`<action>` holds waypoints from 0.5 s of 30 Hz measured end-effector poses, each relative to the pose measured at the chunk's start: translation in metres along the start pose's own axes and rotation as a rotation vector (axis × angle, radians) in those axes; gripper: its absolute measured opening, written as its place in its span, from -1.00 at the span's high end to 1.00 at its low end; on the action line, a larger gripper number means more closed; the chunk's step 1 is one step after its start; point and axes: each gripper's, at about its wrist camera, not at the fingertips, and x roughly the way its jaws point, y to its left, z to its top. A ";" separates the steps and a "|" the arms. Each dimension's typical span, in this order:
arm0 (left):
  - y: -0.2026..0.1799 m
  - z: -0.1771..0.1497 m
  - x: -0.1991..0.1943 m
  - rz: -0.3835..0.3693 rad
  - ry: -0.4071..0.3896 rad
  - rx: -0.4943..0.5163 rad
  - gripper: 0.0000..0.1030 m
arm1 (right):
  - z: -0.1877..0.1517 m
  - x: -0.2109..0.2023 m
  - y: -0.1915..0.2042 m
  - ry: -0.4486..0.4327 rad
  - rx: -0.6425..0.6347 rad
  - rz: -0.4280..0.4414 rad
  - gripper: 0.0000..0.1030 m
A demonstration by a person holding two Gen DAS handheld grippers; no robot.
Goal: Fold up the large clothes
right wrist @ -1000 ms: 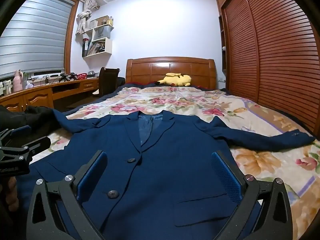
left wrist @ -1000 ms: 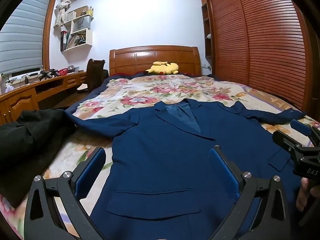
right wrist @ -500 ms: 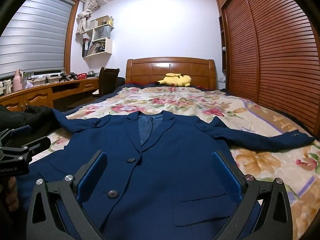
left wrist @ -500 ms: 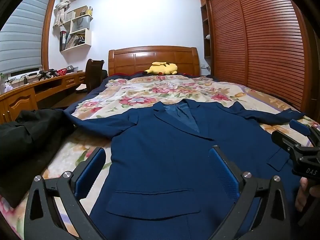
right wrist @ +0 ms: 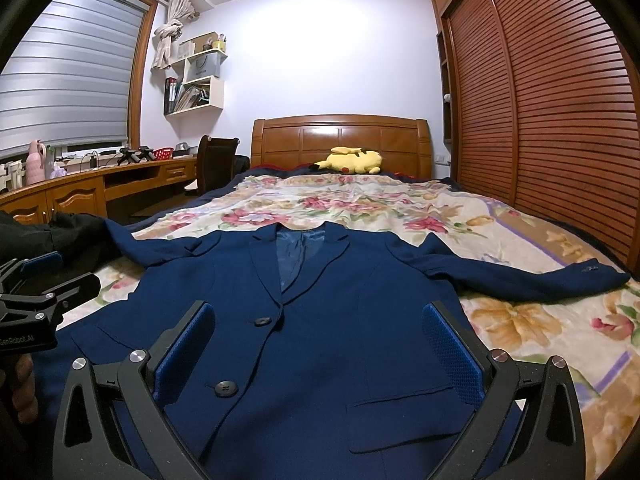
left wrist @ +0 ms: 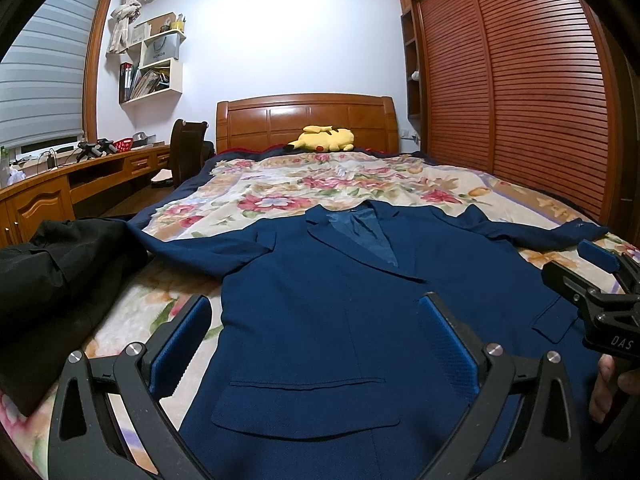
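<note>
Navy cloth fills the left wrist view: the blazer is spread flat, front up, on the floral bedspread, ready for folding, beneath the left gripper, jaws wide (nothing held). In the right wrist view the right gripper is likewise held agape above the buttons.

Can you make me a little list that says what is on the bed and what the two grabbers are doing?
garment: blue jacket, spread flat, front up, both sleeves out to the sides
under it: flowery bedspread
beside it: black clothes at the left edge of the bed
far end: yellow plush toy by the headboard
left gripper: open, over the jacket's lower part, holding nothing
right gripper: open, over the jacket's lower part, holding nothing
folding: not started
</note>
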 end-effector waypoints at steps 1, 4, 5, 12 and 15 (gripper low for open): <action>0.000 0.000 0.000 0.000 0.000 -0.001 -1.00 | 0.000 0.001 0.000 0.001 0.000 0.000 -1.00; 0.000 0.000 0.000 -0.001 -0.001 -0.001 -1.00 | 0.000 0.000 0.000 0.001 -0.001 0.000 -1.00; 0.000 0.000 0.000 0.000 -0.001 -0.001 -1.00 | 0.001 0.000 0.000 0.001 0.000 0.000 -1.00; 0.000 0.000 -0.001 0.000 -0.003 -0.002 -1.00 | 0.000 0.000 -0.001 -0.001 0.002 0.001 -1.00; 0.000 0.000 -0.001 0.000 -0.004 -0.002 -1.00 | 0.000 0.000 -0.002 0.000 0.005 0.002 -1.00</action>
